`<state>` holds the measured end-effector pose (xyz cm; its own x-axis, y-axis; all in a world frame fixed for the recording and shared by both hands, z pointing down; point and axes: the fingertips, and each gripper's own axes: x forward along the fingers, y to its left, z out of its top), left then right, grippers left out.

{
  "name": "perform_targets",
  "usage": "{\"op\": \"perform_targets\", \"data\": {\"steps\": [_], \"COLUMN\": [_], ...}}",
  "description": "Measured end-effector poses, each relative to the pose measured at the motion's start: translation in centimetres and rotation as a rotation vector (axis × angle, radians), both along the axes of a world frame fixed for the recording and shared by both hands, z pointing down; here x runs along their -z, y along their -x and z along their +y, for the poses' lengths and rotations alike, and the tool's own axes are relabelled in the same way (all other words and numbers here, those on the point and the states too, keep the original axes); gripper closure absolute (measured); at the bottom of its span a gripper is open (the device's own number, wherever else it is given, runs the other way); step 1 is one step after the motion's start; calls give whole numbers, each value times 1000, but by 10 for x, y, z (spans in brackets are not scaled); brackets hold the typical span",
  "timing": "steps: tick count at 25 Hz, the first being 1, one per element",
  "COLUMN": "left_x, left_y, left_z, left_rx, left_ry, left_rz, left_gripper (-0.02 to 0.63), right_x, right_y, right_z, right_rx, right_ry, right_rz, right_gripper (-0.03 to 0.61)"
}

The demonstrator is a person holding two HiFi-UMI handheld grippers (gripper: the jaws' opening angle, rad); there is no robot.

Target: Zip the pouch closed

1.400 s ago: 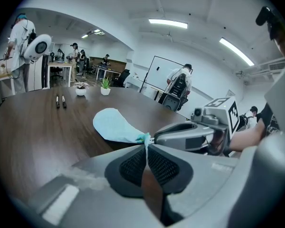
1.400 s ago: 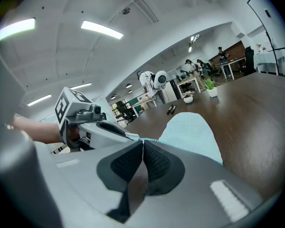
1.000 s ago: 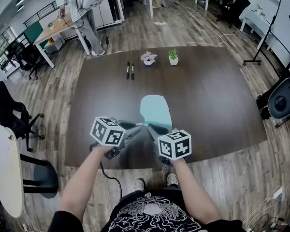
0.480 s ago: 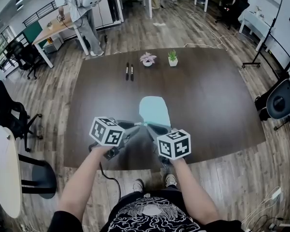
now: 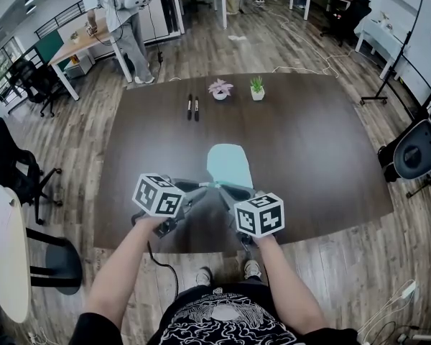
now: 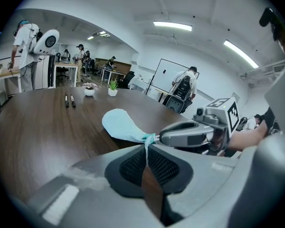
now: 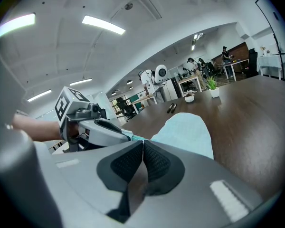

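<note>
Left gripper (image 6: 146,148) clenched, a thin strip of the pouch's (image 6: 119,124) near end pinched between its pads. Right gripper (image 7: 142,144) clenched too, tips on that same near corner, nose to nose with the left tips. From both grippers the pouch runs away toward the far side, its body lying on the table (image 5: 323,142). Well beyond it are two pens (image 5: 192,106), side by side. Just right of them stand a pink plant (image 5: 220,88) and a green plant (image 5: 257,85).
</note>
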<state>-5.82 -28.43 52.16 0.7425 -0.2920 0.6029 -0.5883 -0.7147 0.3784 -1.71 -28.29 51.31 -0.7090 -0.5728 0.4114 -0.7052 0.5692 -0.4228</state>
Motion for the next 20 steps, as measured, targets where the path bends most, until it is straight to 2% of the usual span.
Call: {"op": "perform_targets", "data": {"steps": [20], "left_x": [-3], "left_y": [2], "left_z": [-4], "left_rx": [46], "left_ry": [-14], "left_rz": [-26], "left_gripper": [595], "right_x": [-4], "right_y": [-14], "right_z": [2], "right_rx": [-24], "right_ry": [7], "right_rz": [15], "right_gripper": [571]}}
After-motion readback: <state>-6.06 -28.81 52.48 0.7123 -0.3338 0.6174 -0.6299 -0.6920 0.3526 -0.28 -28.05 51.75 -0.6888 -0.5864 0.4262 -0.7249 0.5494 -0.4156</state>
